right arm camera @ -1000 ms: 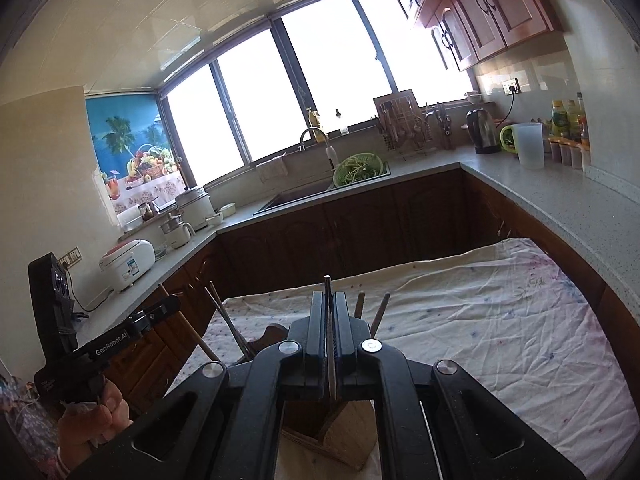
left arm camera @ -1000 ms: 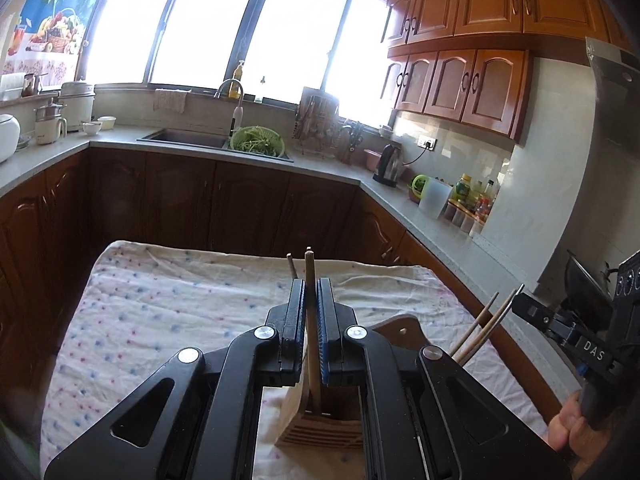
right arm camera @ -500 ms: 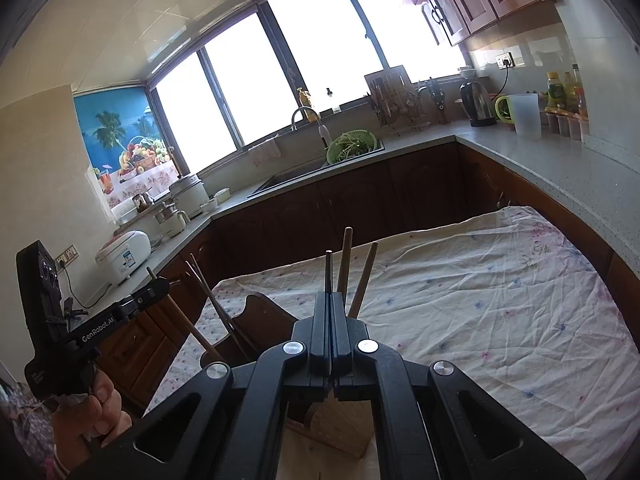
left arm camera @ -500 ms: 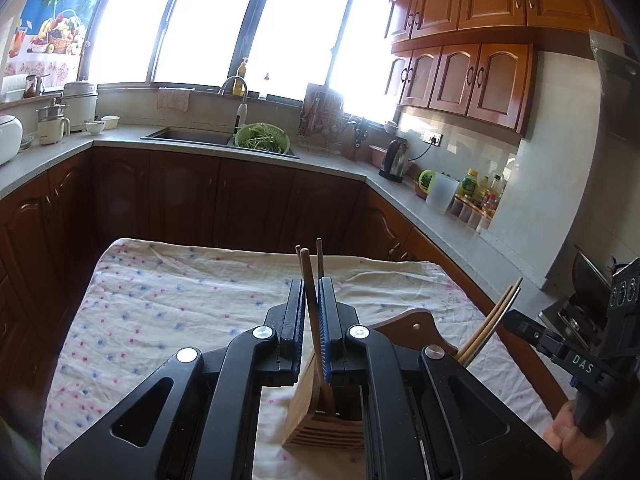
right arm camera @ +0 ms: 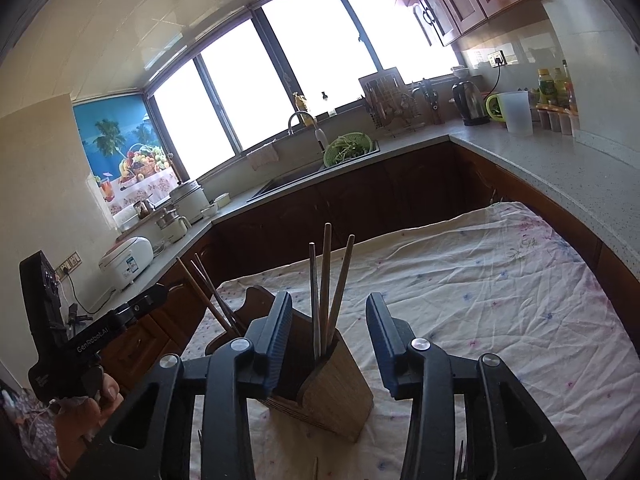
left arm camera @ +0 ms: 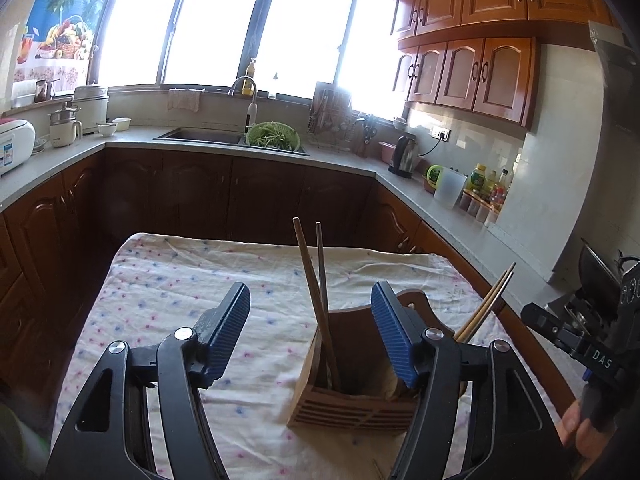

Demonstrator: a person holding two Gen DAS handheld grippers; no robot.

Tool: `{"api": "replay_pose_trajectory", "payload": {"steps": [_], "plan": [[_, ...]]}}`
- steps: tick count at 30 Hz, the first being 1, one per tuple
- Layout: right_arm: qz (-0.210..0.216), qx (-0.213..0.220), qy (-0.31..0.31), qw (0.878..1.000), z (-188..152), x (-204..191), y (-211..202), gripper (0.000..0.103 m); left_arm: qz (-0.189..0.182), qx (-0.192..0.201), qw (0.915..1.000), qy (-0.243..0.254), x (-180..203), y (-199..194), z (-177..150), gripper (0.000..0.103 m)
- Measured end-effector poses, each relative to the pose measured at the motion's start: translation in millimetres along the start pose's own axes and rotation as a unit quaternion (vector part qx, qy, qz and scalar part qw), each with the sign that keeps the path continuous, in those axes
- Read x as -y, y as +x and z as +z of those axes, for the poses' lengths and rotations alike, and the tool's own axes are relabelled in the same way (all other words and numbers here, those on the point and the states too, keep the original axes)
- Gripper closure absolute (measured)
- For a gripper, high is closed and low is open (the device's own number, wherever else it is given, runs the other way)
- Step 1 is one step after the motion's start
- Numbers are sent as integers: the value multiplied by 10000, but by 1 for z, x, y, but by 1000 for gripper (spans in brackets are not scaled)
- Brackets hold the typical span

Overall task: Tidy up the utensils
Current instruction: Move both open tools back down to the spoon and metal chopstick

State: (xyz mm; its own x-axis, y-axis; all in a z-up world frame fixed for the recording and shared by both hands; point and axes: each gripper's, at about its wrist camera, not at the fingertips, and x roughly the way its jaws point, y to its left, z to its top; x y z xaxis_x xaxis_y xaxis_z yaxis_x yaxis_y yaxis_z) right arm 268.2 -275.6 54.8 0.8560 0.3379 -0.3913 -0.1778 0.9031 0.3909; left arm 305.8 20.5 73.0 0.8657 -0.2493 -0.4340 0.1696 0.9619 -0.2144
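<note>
Standing on a floral cloth spread over the counter (left arm camera: 168,280), a wooden utensil holder (left arm camera: 352,392) serves as the landmark for everything else. Two handheld grippers hover just above and in front of the holder, one in each of the person's hands.

From the left wrist view, the left gripper (left arm camera: 310,332) has its blue ribbed fingers (left arm camera: 230,330) parting wide, with nothing pressed between them. Two brown chopsticks (left arm camera: 314,300) stand in the holder's near compartment, leaning together and rising between the spread fingers without touching either. Further right of the holder, paler chopsticks (left arm camera: 486,306) lean out of another compartment, beside the right gripper body.

From the right wrist view, the right gripper (right arm camera: 328,334) is also opening, its fingers (right arm camera: 278,336) moderately apart and holding nothing. Three utensil handles (right arm camera: 326,292) rise from the holder (right arm camera: 340,392) between these fingers, free of both. More chopsticks (right arm camera: 208,296) lean out to the left of the holder, near the person's hand (right arm camera: 86,412) gripping the left gripper.

The chopsticks look light, stiff and smooth, so they probably slip or pivot easily in a pinch. Taking hold partway down the shaft, above the holder's rim, would likely steady them best. The holder itself appears light enough to tip if a stick is dragged sideways.
</note>
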Motion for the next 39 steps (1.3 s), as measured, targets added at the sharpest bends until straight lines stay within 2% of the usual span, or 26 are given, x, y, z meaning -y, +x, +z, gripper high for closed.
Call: {"api": "replay_pose_trajectory", "payload": {"steps": [1, 6, 11, 24, 39], "plan": [[1, -3, 5, 10000, -1, 1, -3, 56, -1, -24, 10000, -12, 0, -3, -3, 33], [1, 40, 5, 10000, -13, 7, -22, 24, 49, -208, 9998, -46, 4, -18, -23, 23], [3, 54, 83, 10000, -27, 14, -44, 16, 43, -439, 9990, -59, 8, -34, -51, 19], [-450, 124, -34, 9989, -68, 32, -108, 9, 42, -1033, 9943, -247, 10, -67, -115, 18], [-804, -372, 140, 9960, -126, 64, -135, 9, -38, -1594, 9871, -158, 30, -75, -166, 18]]}}
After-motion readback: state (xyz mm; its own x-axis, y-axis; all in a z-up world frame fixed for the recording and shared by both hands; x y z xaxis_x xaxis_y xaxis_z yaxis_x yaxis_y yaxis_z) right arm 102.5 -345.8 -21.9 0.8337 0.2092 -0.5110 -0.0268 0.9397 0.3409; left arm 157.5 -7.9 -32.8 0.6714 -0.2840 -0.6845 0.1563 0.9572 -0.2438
